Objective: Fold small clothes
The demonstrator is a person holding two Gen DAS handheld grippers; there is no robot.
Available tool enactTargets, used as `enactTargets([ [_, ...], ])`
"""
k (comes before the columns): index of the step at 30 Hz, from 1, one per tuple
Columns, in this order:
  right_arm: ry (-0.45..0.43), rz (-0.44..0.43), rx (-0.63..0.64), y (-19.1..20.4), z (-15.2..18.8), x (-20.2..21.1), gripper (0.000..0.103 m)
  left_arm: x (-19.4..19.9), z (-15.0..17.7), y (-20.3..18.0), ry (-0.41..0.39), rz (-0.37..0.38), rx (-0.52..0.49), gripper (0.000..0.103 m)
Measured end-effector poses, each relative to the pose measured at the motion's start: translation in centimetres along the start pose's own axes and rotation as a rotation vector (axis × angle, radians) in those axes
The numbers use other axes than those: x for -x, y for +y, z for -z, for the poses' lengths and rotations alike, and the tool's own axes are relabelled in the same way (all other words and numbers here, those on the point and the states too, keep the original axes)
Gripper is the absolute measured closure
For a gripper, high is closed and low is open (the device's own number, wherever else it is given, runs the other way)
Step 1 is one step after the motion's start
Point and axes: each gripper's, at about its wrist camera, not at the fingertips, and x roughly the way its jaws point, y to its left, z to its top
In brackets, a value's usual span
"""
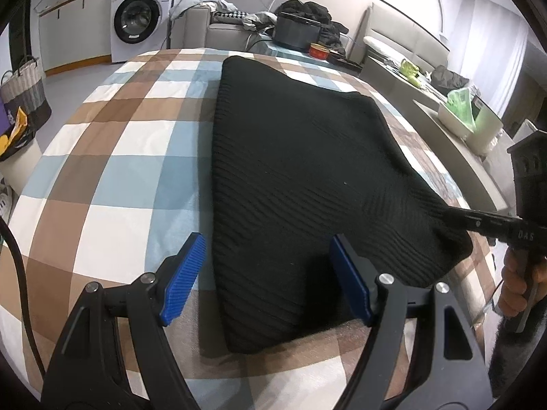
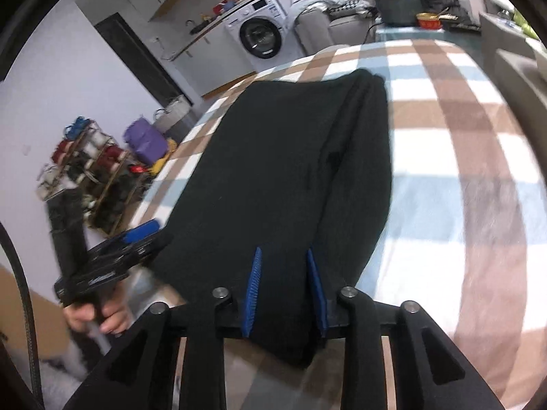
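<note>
A black ribbed knit garment lies folded lengthwise on the checked bedspread. My left gripper is open at its near left edge. The left pad is over bare bedspread and the right pad over the cloth. In the right wrist view the garment stretches away, with a folded layer along its right side. My right gripper hovers over its near end with the jaws a little apart. Flat cloth shows in the gap and the pads do not press on it. From the left wrist view the right gripper reaches onto the garment's right corner.
A washing machine and a sofa piled with clothes stand beyond the bed. A dark pot and a red bowl sit at the far end. A basket is on the floor left, a rack beside it, a side table right.
</note>
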Motion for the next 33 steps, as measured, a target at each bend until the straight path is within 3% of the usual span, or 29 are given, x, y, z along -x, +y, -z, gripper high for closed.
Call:
enactTargets([
  [3, -0.001, 0.020, 0.024, 0.5, 0.5, -0.3, 0.073, 0.2, 0.3, -0.6, 0.002, 0.001, -0.020, 0.030],
  [5, -0.020, 0.064, 0.070, 1.3, 0.5, -0.5, 0.090, 0.2, 0.6, -0.8, 0.004, 0.000, -0.026, 0.030],
  [7, -0.047, 0.065, 0.095, 2.0, 0.5, -0.1, 0.094, 0.3, 0.8, -0.9, 0.007, 0.000, -0.028, 0.030],
  [10, -0.074, 0.083, 0.116, 2.5, 0.4, 0.7, 0.095, 0.7, 1.2, -1.2, 0.009, 0.001, -0.038, 0.029],
  [13, -0.016, 0.178, 0.105, 1.7, 1.1, -0.7, 0.095, 1.0, 1.8, -1.4, 0.014, 0.014, -0.053, 0.019],
  [15, -0.013, 0.166, 0.083, 1.4, 1.4, -0.8, 0.094, 0.8, 2.3, -1.8, 0.033, 0.016, -0.079, 0.017],
  [20, -0.013, 0.148, 0.044, 0.8, 2.0, 0.8, 0.082, 0.1, 3.5, -2.3, 0.077, -0.021, -0.134, 0.013],
  [25, 0.018, 0.156, 0.048, 0.6, 3.0, 1.1, 0.081, -0.2, 3.6, -1.7, 0.110, -0.010, -0.124, 0.011],
  [27, 0.000, 0.143, 0.042, 0.6, 3.0, 1.7, 0.078, 0.4, 3.4, -1.3, 0.088, 0.013, -0.108, 0.011],
  [29, -0.022, 0.149, 0.020, 0.2, 2.6, 2.0, 0.065, 0.8, 3.1, -0.6, 0.070, 0.025, -0.075, 0.011],
  [33, -0.049, 0.130, -0.037, -0.6, 2.2, 1.5, 0.064, 0.8, 2.4, 1.2, 0.047, 0.032, 0.018, 0.012],
])
